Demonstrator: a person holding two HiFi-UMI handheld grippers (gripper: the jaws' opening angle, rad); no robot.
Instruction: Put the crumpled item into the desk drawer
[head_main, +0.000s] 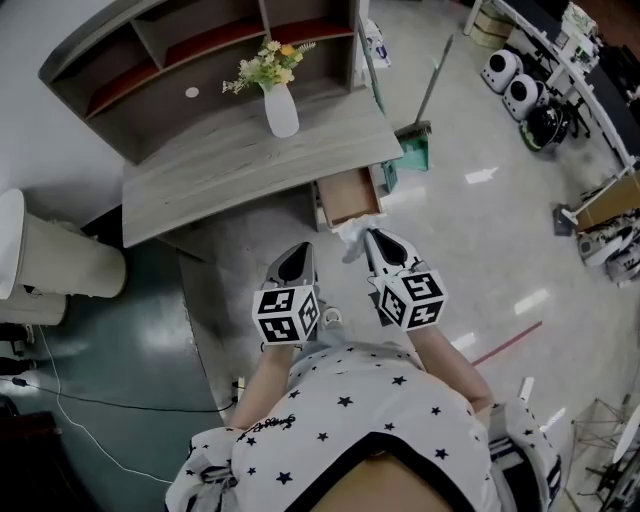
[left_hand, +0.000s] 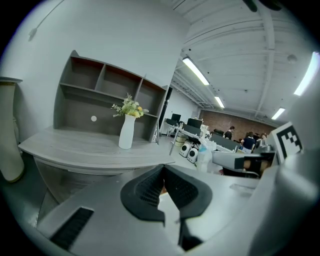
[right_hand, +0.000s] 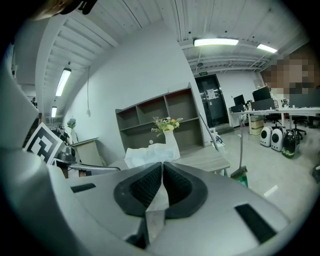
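Head view: grey wood-grain worktop (head_main: 230, 165) with a shelf unit at its back carries a white vase of flowers (head_main: 281, 110). The wooden drawer (head_main: 350, 197) under the worktop's right end is pulled open. Right claw (head_main: 372, 238) pinches the crumpled white paper (head_main: 350, 236), held just short of the drawer's front and not inside it. Left claw (head_main: 298, 252) sits beside it, clear of the paper.
Left gripper view: left claw (left_hand: 163, 170) pressed together, nothing between.
Right gripper view: right claw (right_hand: 162, 167) is clamped on the paper (right_hand: 147, 152), which bunches above the tips.
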